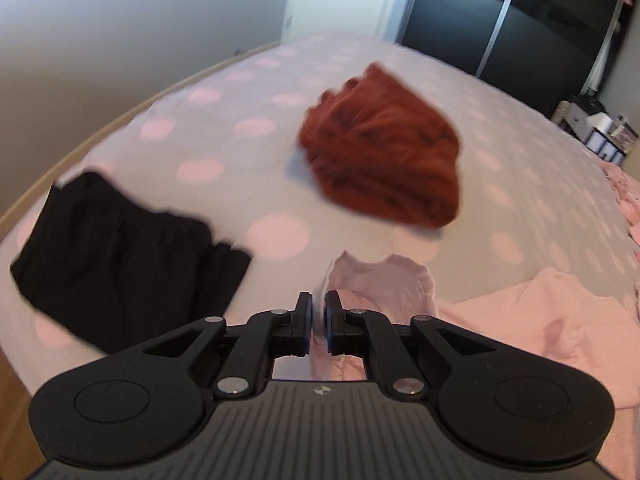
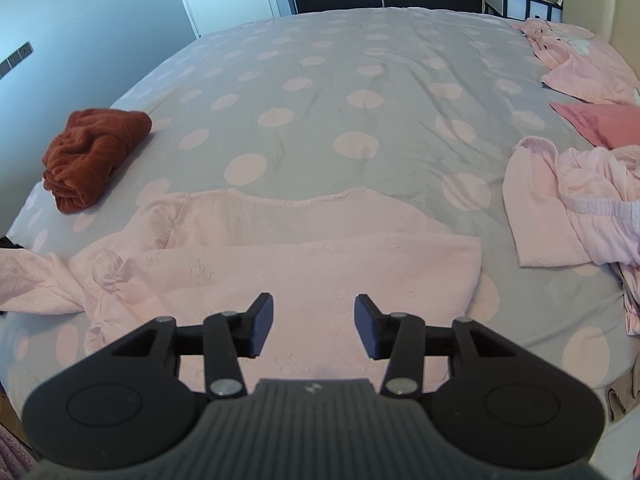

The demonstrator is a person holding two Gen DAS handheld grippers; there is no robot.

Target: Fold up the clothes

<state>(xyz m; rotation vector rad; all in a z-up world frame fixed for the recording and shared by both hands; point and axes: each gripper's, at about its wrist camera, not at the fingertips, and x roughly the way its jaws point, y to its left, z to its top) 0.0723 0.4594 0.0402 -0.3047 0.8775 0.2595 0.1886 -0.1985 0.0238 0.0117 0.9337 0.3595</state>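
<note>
Your left gripper [image 1: 319,312] has its jaws clamped on a fold of the pale pink top [image 2: 280,264], a sleeve end bunched just past the tips. The top lies spread on the polka-dot bed [image 2: 340,80], under your right gripper [image 2: 315,326], whose jaws stand apart and empty. A rust-red garment [image 1: 384,152] and a black garment [image 1: 120,252] lie folded to the left.

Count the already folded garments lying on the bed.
2: a rust-red folded garment near the bed's left edge, and a black folded garment nearer the camera, seen only in the left wrist view. Others may lie outside both views.
</note>
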